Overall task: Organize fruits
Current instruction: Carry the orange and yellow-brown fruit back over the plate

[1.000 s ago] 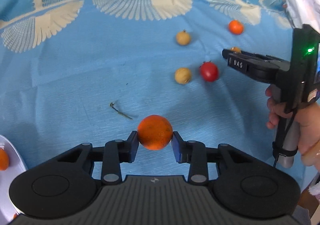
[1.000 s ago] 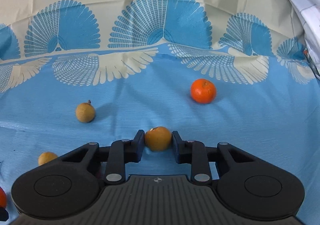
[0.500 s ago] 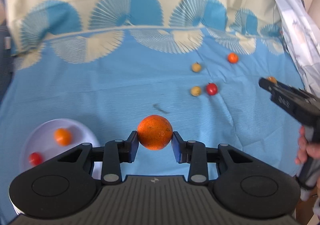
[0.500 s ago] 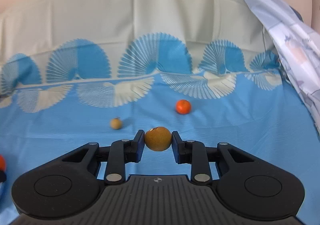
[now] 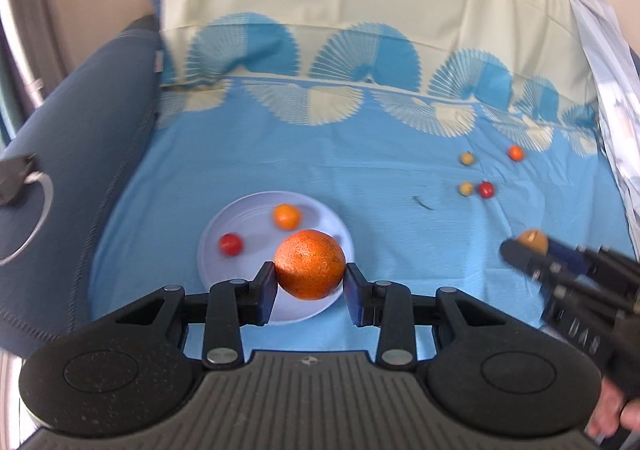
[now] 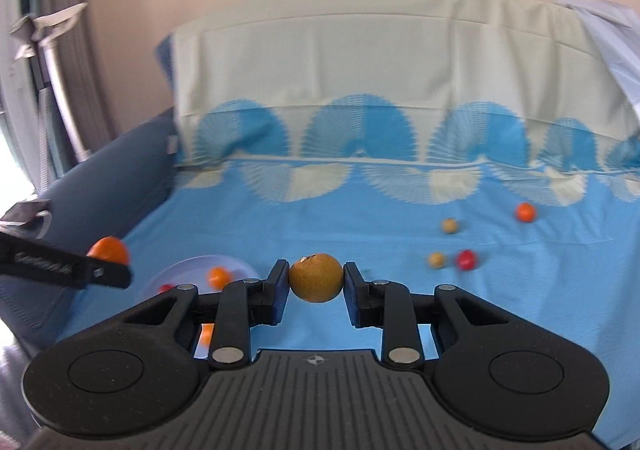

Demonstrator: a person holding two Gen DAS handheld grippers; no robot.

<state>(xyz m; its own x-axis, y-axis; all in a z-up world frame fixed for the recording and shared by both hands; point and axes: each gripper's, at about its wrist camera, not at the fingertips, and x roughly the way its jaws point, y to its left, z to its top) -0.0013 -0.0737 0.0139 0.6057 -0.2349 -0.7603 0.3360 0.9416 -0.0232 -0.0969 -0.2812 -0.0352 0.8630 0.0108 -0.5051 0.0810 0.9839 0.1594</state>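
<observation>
The orange point(image 5: 310, 264) sits clamped between the two pads of the left gripper point(image 5: 310, 286), held in the air over the near part of the white plate point(image 5: 256, 206); on the plate lie a small orange fruit point(image 5: 286, 216) and a red fruit point(image 5: 230, 244), apart from each other. The right gripper point(image 6: 316, 284) is closed on a brown fruit point(image 6: 316, 277), pinched at its two sides and held above the blue cloth point(image 6: 360, 222); in the left wrist view that gripper comes in blurred from the right edge with the brown fruit at its tip. In the right wrist view the left gripper shows at the left edge with the orange at its tip, above the plate's near rim.

Well apart from the plate, on the far right of the cloth, four loose fruits lie: a tan fruit point(image 5: 466, 158) and an orange fruit point(image 5: 516, 153) farther back; a second tan fruit point(image 5: 466, 188) just beside a red one point(image 5: 486, 189) nearer; a small dark stem point(image 5: 422, 202) lies to their left. The cloth covers a dark blue sofa point(image 5: 80, 138), its pale fan-patterned part running up the backrest.
</observation>
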